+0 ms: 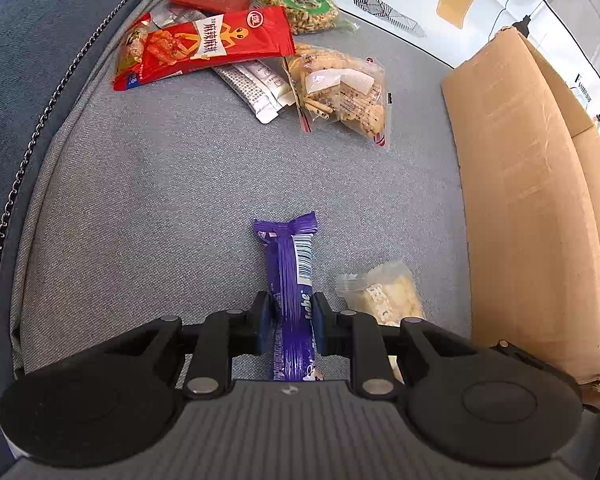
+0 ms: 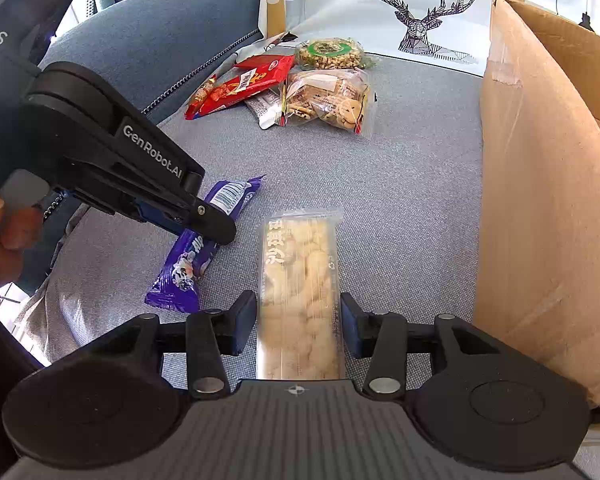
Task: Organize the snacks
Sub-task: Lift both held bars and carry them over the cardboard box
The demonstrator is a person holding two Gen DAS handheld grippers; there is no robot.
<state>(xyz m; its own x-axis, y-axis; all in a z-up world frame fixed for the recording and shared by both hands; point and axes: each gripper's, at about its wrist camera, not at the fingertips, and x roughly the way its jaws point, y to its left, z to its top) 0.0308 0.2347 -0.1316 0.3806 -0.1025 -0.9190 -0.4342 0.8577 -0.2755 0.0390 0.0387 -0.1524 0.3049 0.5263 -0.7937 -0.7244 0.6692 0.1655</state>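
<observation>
Left wrist view shows the left gripper [image 1: 290, 322] with its jaws pinched tight on the purple bar [image 1: 292, 272], which lies on the grey cushion [image 1: 160, 200]. The right gripper [image 2: 298, 320] has jaws wide, one on each side of the pale snack [image 2: 298, 280], not squeezing it yet. The box [image 2: 540, 200] stands near on the right. The slick purple wrapper could slip out when lifted, because the grip sits off its middle.
</observation>
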